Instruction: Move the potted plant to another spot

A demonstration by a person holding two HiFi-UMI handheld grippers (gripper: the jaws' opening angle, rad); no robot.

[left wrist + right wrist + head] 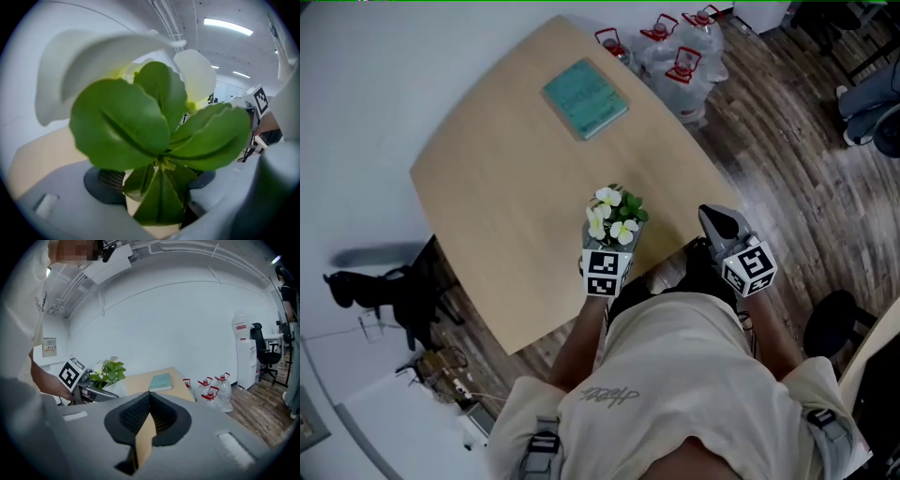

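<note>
Head view: desk (pixel 506 159); potted plant (pixel 616 217) at near edge, pot clamped in left gripper (pixel 614 242). Right gripper (pixel 719 221) by desk's near-right corner, jaws closed, empty. Step: likely carrying. Next: choose bare spot, set upright, release.

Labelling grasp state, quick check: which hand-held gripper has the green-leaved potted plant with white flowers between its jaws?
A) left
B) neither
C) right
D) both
A: the green-leaved, white-flowered potted plant sits between the pads of the left hand-held gripper. The right hand-held gripper is off the edge of the light wooden table, its jaws together on nothing.
</note>
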